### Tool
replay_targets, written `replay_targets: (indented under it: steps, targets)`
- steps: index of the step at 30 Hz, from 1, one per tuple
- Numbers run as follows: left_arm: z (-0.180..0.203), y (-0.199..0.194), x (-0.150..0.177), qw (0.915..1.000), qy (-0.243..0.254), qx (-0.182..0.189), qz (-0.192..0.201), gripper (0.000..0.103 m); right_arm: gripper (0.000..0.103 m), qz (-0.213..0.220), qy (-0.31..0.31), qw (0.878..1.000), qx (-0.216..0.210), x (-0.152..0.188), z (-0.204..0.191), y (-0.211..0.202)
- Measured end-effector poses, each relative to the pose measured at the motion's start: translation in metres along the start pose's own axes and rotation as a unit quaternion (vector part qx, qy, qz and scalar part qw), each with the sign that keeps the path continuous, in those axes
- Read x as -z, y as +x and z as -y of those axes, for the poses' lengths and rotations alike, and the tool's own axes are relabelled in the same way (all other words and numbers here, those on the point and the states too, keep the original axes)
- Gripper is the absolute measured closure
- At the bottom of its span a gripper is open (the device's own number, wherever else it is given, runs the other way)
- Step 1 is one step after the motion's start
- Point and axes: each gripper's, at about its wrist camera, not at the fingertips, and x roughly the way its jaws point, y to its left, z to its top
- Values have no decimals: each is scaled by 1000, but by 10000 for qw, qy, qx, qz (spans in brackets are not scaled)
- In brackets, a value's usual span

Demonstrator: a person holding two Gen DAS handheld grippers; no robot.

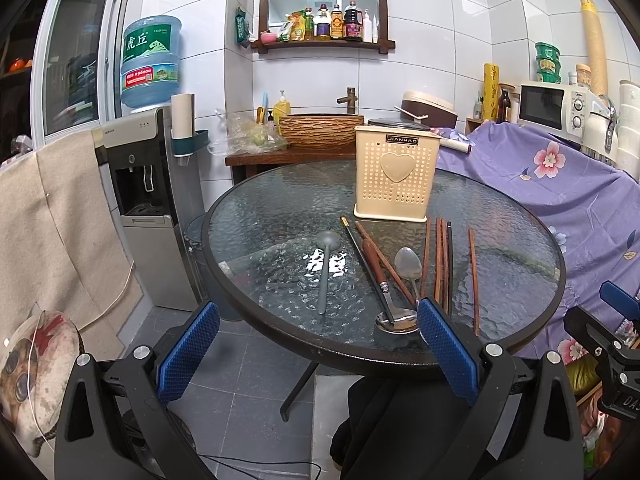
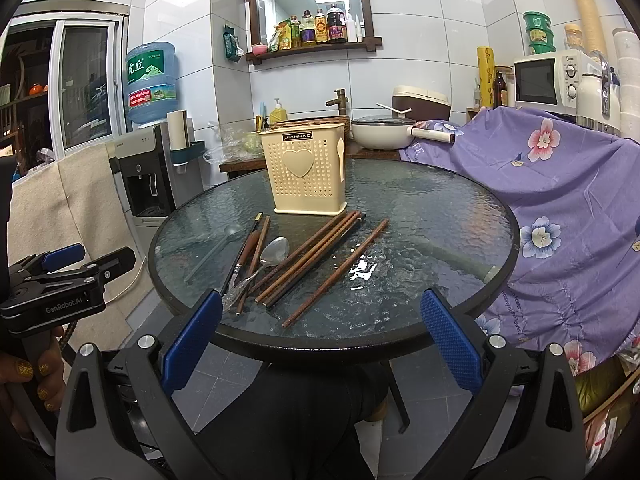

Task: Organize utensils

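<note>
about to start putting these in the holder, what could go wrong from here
1. The spoons and dark chopsticks lie crossed in a pile, so the left tool may lift or drag more than one piece.
2. The lone chopstick ends near the glass table's rim; a nudge from the right tool could roll it off.
3. The cream holder looks light and stands free, so a hard insertion might tip it.

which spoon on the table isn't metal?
The grey spoon, lying alone at the far left of the utensils, matte and one colour throughout. The other two spoons are shiny steel, among the chopsticks.
</note>
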Motion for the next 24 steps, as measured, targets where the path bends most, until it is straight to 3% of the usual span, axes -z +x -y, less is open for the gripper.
replay_targets:
  steps: [13,24]
  targets:
    - [-1,2,5,10000,-5,0,-12,6,5,-45,-30,10000,-27,2,-5,7]
    - [-13,41,16,9989,-142,-22,-451,6,5,-465,32,9988,145,0,11,38]
